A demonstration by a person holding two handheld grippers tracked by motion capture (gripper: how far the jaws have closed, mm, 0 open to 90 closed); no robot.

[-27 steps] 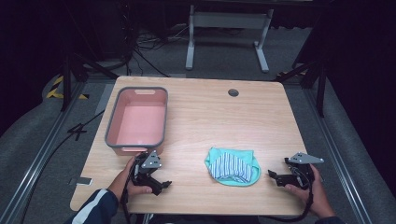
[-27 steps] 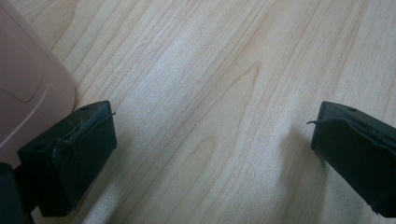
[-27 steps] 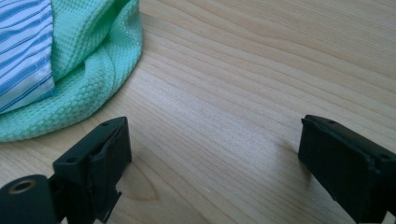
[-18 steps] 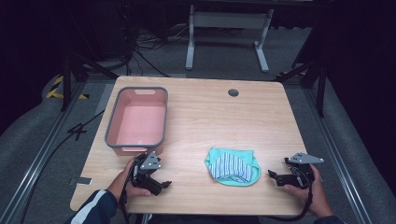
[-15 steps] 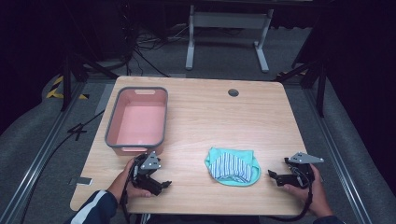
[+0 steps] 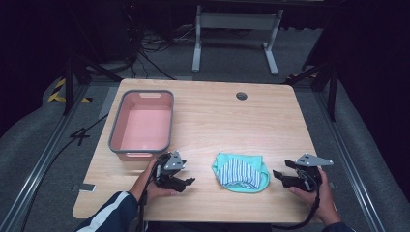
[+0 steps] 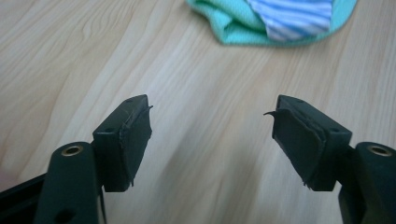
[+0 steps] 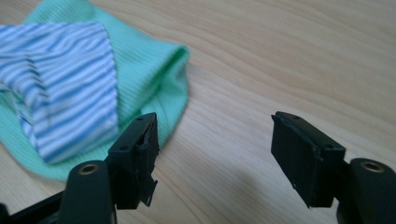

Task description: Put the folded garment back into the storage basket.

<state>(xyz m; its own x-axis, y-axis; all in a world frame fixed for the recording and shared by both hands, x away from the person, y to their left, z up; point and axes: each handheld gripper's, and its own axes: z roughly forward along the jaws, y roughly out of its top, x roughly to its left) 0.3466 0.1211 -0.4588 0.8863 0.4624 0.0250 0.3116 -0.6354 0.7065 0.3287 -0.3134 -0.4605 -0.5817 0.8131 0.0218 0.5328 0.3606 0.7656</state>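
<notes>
Wooden surface (image 6: 217,121) on dark carpeted floor; pink bin (image 6: 142,123) at left; folded green-and-striped cloth (image 6: 241,172) near front edge, between grippers; left gripper (image 6: 186,175) jaws wide apart, empty; right gripper (image 6: 280,173) jaws wide apart, empty, just beside cloth

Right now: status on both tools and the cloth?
Left tool open, empty, on table. Right tool open, empty, beside cloth. Cloth flat on table, untouched. Bin empty; nothing between tools and cloth.

Jaws parted beside folded cloth (image 8: 93,93).
</notes>
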